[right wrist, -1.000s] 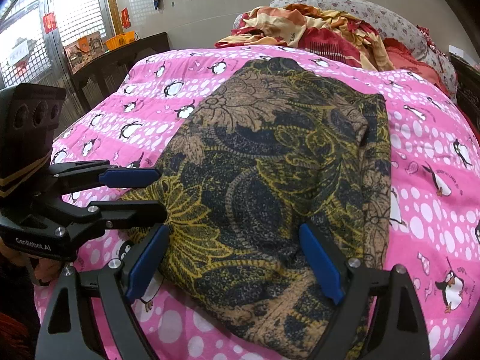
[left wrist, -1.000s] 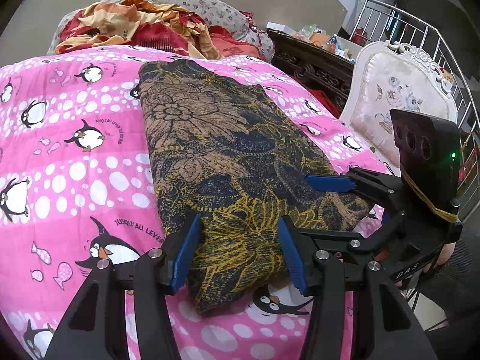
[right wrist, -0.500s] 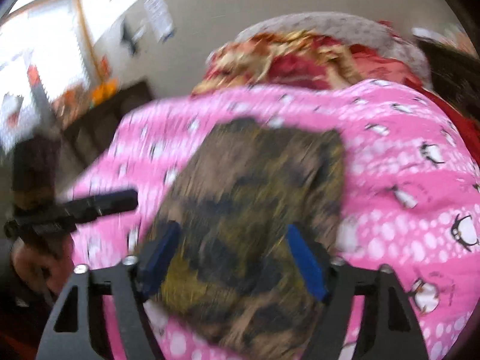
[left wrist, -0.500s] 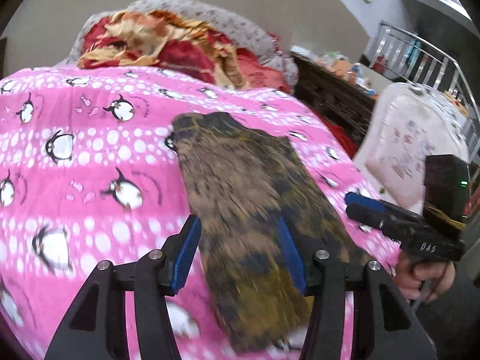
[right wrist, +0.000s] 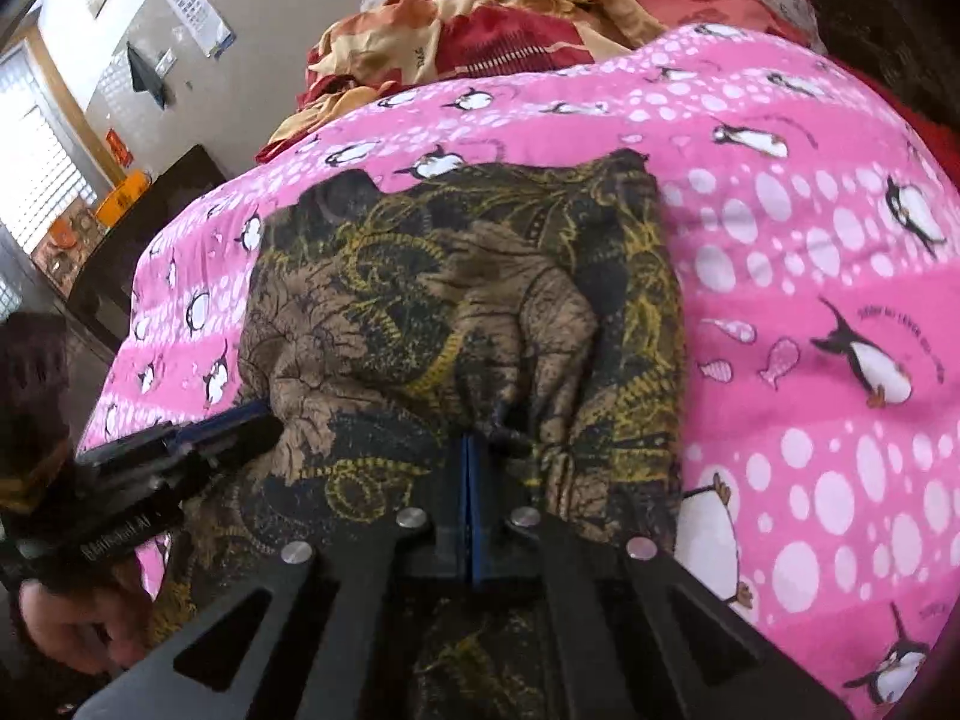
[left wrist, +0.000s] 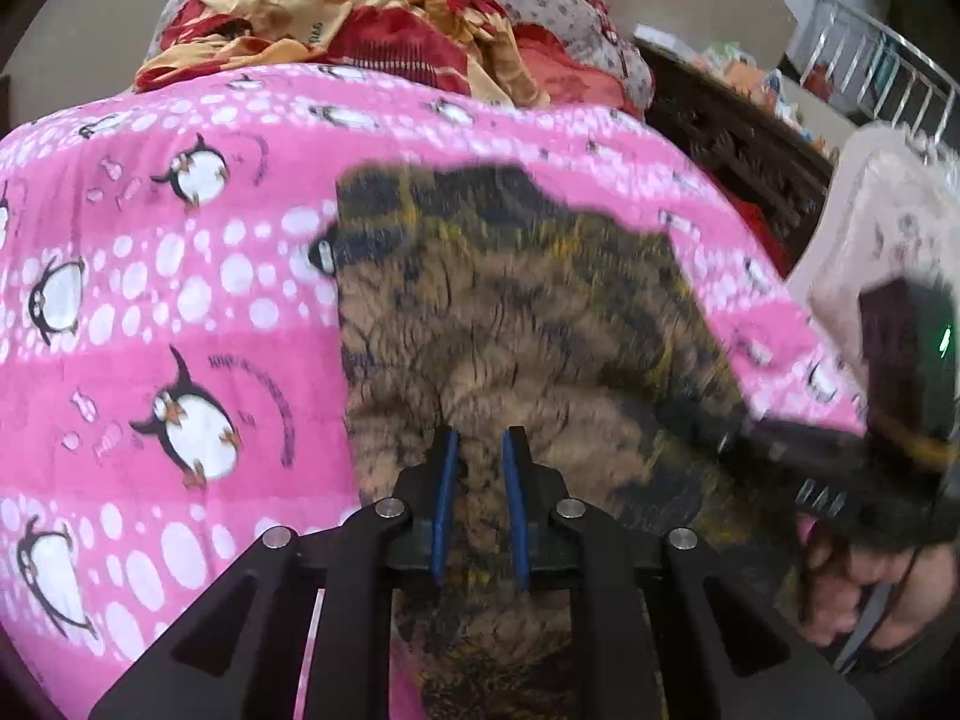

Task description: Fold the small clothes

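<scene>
**Both grippers clamp the near hem, ready for the fold away**

Pink penguin-print bedding point(right wrist: 810, 252) covers the bed that serves as the folding surface, with a heap of red and orange laundry point(left wrist: 360, 18) piled at its far end against a grey patterned pillow. On the spread lies the dark floral garment point(right wrist: 456, 300), brown, black and mustard, already narrowed into a long strip running from the near edge toward the far end.

The left gripper point(left wrist: 480, 450) has just been closing and now pinches a ridge of the garment's near edge between its blue pads point(left wrist: 445, 498); cloth bunches up between them. The right gripper point(right wrist: 471, 450) has likewise just closed, its pads nearly meeting, with puckered fabric drawn into its tips. Each gripper shows at the edge of the other's view, so the two grips sit side by side on the same near hem, the left toward the left corner, the right toward the right.

The step in hand looks like securing the near end before a crosswise fold. Next, both grippers would need to lift together, keep the hem taut and level between them, and carry it toward the far end so the edges line up; uneven height risks a skewed fold.
</scene>
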`<state>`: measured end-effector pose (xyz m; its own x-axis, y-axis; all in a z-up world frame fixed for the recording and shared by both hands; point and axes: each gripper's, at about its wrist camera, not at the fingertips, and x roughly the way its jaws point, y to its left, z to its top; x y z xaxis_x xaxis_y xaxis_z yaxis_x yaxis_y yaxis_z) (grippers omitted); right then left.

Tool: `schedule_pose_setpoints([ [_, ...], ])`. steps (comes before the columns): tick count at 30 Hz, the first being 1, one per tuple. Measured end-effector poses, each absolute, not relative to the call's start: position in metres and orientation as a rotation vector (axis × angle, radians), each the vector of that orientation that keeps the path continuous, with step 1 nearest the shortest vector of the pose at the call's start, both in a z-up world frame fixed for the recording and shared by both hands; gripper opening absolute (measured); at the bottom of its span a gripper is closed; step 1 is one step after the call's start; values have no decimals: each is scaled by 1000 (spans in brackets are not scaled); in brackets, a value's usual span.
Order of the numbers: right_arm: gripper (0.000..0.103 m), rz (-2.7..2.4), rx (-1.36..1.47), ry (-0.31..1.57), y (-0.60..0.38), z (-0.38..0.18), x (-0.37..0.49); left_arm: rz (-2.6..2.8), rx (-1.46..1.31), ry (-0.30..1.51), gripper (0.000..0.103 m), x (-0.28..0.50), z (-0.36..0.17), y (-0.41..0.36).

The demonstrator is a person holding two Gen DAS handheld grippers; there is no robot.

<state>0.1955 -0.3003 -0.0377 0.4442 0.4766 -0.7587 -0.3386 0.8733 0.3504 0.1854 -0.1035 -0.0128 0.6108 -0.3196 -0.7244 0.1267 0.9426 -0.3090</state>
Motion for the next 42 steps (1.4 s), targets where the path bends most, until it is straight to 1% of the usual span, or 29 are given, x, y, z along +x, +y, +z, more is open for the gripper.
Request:
schedule_pose_setpoints([
  [2, 0, 498, 152, 1026, -298, -30, 198, -256, -240, 816, 0, 192, 7, -100],
  [3, 6, 484, 179, 1015, -300, -20, 200, -256, -236, 794, 0, 202, 16, -99],
  [4, 17, 464, 189, 967, -301, -8, 202, -254, -235, 785, 0, 210, 21, -99],
  [6, 28, 370, 170, 908, -299, 12, 216, -237, -245, 782, 0, 232, 25, -100],
  [9, 28, 281, 171, 893, -292, 19, 245, -209, -310, 817, 0, 260, 12, -104],
  [12, 28, 269, 208, 937, -285, -3, 274, -177, -335, 862, 0, 272, -19, -101],
  [13, 31, 272, 198, 968, -280, -18, 282, -180, -340, 856, 0, 271, -26, -101],
  [15, 38, 264, 173, 965, -280, -39, 286, -189, -358, 818, 0, 266, -31, -99],
  [17, 39, 278, 236, 958, -287, -41, 284, -199, -379, 809, 0, 266, -34, -96],
  [25, 41, 298, 289, 959, -292, -47, 288, -199, -380, 808, 0, 268, -36, -95],
  [42, 42, 304, 304, 958, -295, -48, 288, -200, -382, 807, 0, 269, -36, -96],
])
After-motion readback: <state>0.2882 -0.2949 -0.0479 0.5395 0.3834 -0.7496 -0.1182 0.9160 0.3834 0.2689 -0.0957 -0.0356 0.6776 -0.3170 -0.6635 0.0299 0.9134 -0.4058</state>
